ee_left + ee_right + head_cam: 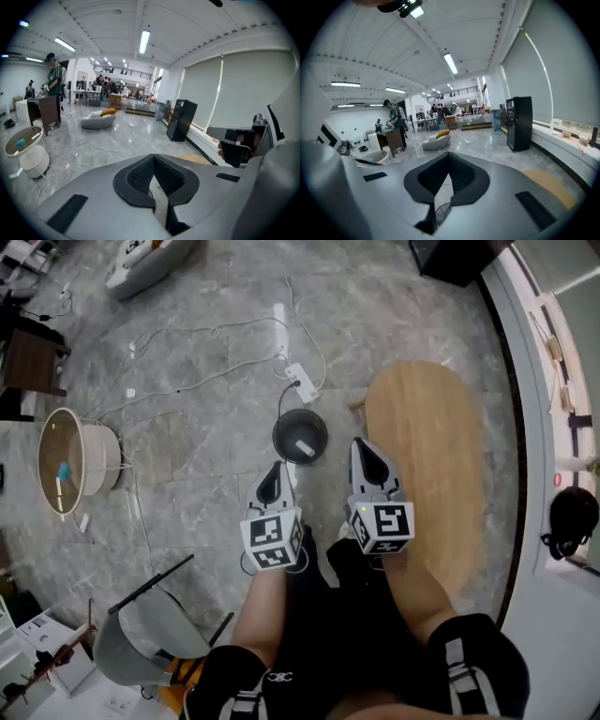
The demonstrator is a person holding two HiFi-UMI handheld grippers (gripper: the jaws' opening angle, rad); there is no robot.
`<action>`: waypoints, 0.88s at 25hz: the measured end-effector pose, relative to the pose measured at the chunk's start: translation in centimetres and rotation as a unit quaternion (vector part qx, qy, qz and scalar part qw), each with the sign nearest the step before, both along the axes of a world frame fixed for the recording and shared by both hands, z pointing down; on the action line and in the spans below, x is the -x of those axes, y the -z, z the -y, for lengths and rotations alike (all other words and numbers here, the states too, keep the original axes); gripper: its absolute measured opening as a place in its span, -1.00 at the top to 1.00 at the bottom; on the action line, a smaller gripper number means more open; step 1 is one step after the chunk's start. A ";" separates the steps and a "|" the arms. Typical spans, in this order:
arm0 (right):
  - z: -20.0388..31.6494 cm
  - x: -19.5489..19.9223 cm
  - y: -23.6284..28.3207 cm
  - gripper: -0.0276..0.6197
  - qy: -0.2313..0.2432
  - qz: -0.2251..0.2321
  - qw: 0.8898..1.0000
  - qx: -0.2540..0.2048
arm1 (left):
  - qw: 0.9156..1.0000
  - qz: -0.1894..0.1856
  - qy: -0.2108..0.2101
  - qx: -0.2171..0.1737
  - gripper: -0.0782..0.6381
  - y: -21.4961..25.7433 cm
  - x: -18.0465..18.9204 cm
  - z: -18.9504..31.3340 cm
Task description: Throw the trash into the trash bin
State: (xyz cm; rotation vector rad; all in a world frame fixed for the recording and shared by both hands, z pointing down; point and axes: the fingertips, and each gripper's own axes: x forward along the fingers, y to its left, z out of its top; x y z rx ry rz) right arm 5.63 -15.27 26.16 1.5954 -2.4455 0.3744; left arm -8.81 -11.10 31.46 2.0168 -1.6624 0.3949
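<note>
Where the grey stone floor [206,456] meets the counter [441,456], the bin [284,430] stands: dark, round, open-topped, just left of the counter's edge in the head view. Trash [305,448], a small white piece, lies inside it, toward the near right of the bottom.

Left tongs [276,469] hang over the floor on the near side of the bin, tips aimed toward it. Jaws pressed together, nothing between them. Right tongs [362,445] are just beside them, over the counter's near left edge, tips close to the bin's right rim in the picture. Jaws likewise pressed together, empty. Marker cubes on both face the head camera. Person's legs in black show below.

A white power strip [303,382] lies beyond the bin, cables looping off to the left. Farther left stands a round white basket [89,460] with a wood-rimmed top. At near left, a grey chair [141,634]. The left gripper view shows a black cabinet [182,119] by the window wall and a grey beanbag [97,121] on the floor, well away.
</note>
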 end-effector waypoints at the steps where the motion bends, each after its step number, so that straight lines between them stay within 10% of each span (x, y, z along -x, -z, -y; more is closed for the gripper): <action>1: -0.6 -0.4 2.5 0.88 0.001 0.001 1.000 -0.013 | 1.000 0.001 -0.005 -0.010 0.75 2.5 -0.4 -0.6; 12: -5.8 -3.1 21.1 0.88 0.002 -0.002 0.990 -0.138 | 0.986 0.033 -0.042 -0.155 0.75 25.1 -3.8 -3.7; 22: -6.7 -5.5 26.0 0.88 -0.004 0.013 0.983 -0.181 | 0.966 0.059 -0.067 -0.241 0.75 31.8 -7.0 -4.3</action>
